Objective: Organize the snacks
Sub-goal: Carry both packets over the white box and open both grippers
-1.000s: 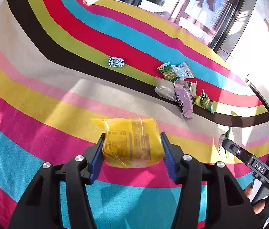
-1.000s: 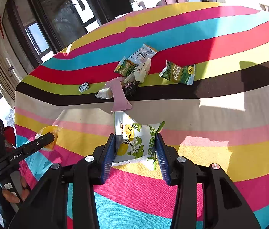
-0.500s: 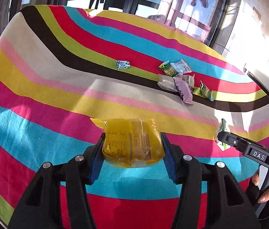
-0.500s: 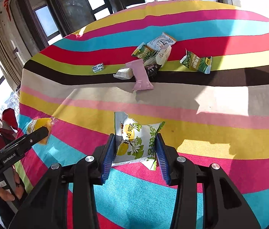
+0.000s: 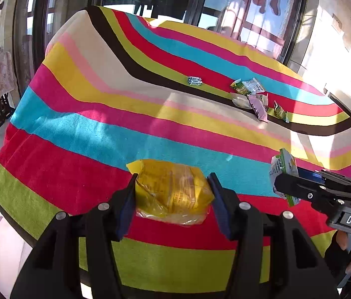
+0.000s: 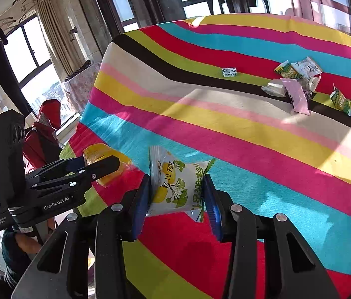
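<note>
Over the near edge of the striped cloth [image 5: 81, 134]: L gripper [image 5: 173, 194] clamps yellow packet [image 5: 173, 189]; R gripper [image 6: 176, 194] clamps white lemon-print packet [image 6: 175, 186]. Both pkts off the cloth. Remaining snack pile [image 6: 297, 84] sits far side, small white pkt [image 6: 229, 72] apart from it. No bin in view. Advice: grip firm but light, wrappers crush; carry level, keep grippers apart; lower before release.

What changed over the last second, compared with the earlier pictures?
Both tools pulled back from the snack pile toward the near table edge. The left tool kept its yellow packet, the right tool its white-and-green packet. The pile stayed put.
</note>
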Demonstrator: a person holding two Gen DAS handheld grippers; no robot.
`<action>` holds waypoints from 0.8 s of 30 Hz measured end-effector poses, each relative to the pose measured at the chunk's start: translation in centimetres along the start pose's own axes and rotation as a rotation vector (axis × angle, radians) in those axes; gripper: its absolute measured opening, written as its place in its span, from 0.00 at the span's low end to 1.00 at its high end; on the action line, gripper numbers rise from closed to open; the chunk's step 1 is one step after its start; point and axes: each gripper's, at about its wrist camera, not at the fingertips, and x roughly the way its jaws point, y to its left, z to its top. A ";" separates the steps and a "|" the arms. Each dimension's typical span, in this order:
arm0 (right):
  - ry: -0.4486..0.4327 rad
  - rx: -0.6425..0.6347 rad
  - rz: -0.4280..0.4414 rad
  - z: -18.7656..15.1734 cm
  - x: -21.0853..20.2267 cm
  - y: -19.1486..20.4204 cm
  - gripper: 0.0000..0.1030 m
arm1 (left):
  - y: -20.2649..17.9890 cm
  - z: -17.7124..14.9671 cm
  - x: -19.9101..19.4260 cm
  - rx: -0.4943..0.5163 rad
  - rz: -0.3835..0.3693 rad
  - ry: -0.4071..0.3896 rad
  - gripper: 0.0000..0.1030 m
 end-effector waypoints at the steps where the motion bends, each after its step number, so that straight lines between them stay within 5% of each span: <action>1: 0.006 -0.020 0.011 0.0 0.2 1.0 0.41 | 0.7 -0.4 -0.6 -0.008 0.010 -0.007 0.53; 13: 0.041 -0.186 0.076 -1.0 2.2 8.6 0.41 | 8.0 -4.6 -6.6 -0.122 0.028 -0.094 0.46; 15: 0.044 -0.224 0.064 -1.2 2.4 9.5 0.41 | 8.1 -4.6 -6.4 -0.097 0.010 -0.074 0.53; 18: 0.050 -0.231 0.059 -1.4 2.8 9.7 0.41 | 7.1 -4.1 -5.0 -0.023 0.055 -0.047 0.90; 19: 0.054 -0.227 0.059 -1.4 2.9 9.6 0.41 | 6.8 -3.8 -4.6 -0.001 0.065 -0.046 0.94; 23: 0.055 -0.208 0.038 -1.4 2.6 8.5 0.41 | 6.8 -2.8 -2.2 0.017 0.072 -0.009 0.95; 24: 0.054 -0.202 0.033 -1.4 2.5 8.2 0.41 | 6.5 -2.8 -1.9 0.039 0.083 -0.018 0.86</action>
